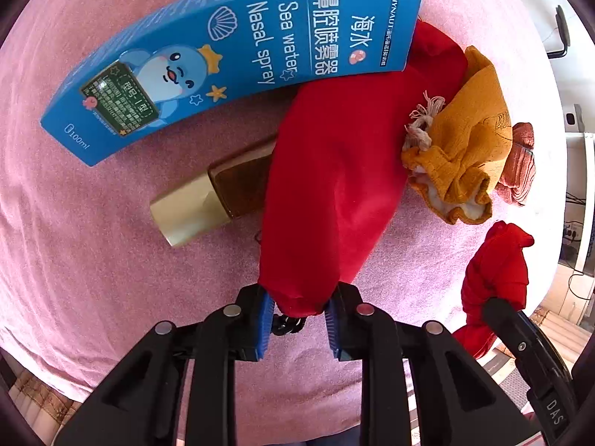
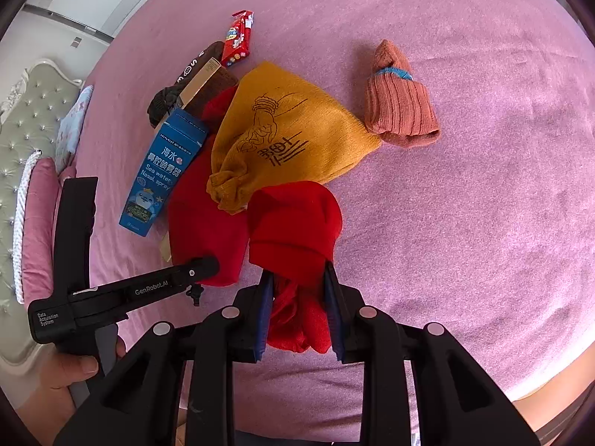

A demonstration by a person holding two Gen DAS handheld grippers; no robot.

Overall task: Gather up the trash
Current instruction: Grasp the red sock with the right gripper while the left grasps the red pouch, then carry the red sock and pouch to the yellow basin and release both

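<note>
Left claw (image 1: 299, 319) pinches red drawstring bag (image 1: 334, 171) at its mouth end; right claw (image 2: 297, 308) pinches bunched red cloth (image 2: 293, 223). Nasal spray box (image 1: 230, 59), bottle (image 1: 208, 200), snack wrapper (image 2: 238, 37) lie uncollected on bed (image 2: 483, 223). Est. early stage.

The left gripper (image 1: 299, 316) reaches forward low over the bed, its blue-padded fingers (image 1: 264, 325) closed on the near end of a red cloth bag (image 1: 327, 186). The right gripper (image 2: 297, 310) sits just to its right, near the bed's near edge, its fingers (image 2: 264, 312) clamped on a bunched red cloth (image 2: 295, 230). In the right wrist view, the person's left hand (image 2: 80, 366) wraps the handle of the left gripper at the lower left.
</note>
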